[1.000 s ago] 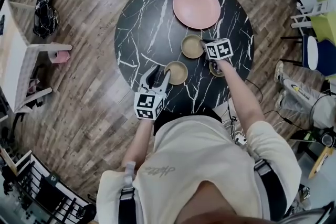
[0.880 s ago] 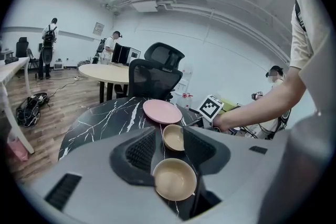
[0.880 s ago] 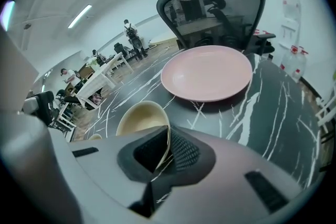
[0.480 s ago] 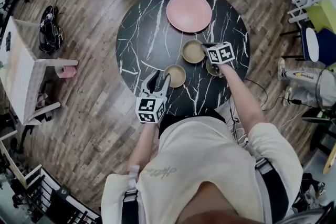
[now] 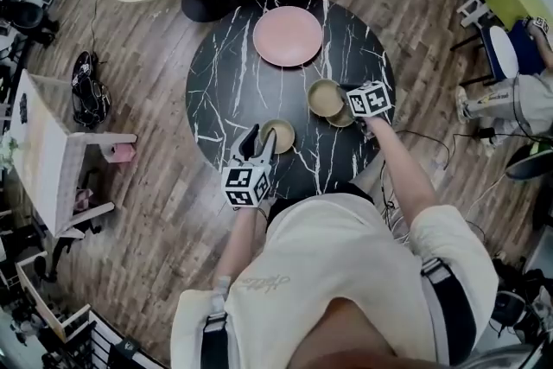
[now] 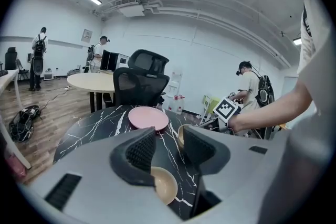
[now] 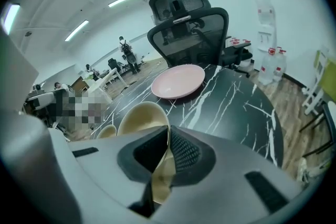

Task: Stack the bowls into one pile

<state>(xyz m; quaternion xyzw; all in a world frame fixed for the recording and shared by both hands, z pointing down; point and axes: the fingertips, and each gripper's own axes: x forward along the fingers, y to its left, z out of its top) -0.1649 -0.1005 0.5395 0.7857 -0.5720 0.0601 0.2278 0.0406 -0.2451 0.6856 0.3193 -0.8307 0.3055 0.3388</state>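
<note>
Bowls are spread over the lower half of the black table point(image 5: 225, 82). The near bowl point(image 5: 278, 136) sits low centre in the head view, just past the left gripper point(image 5: 253, 143), whose jaws stand spread and empty. Right of centre, the right gripper point(image 7: 167, 139) pinches the held bowl point(image 7: 159, 189) by its rim, close beside the third bowl point(image 5: 325, 97). Higher up lies a pink plate point(image 5: 288, 36). The bowls look light, stiff, slick and chippable, so the rim wall is the place to grip.
</note>
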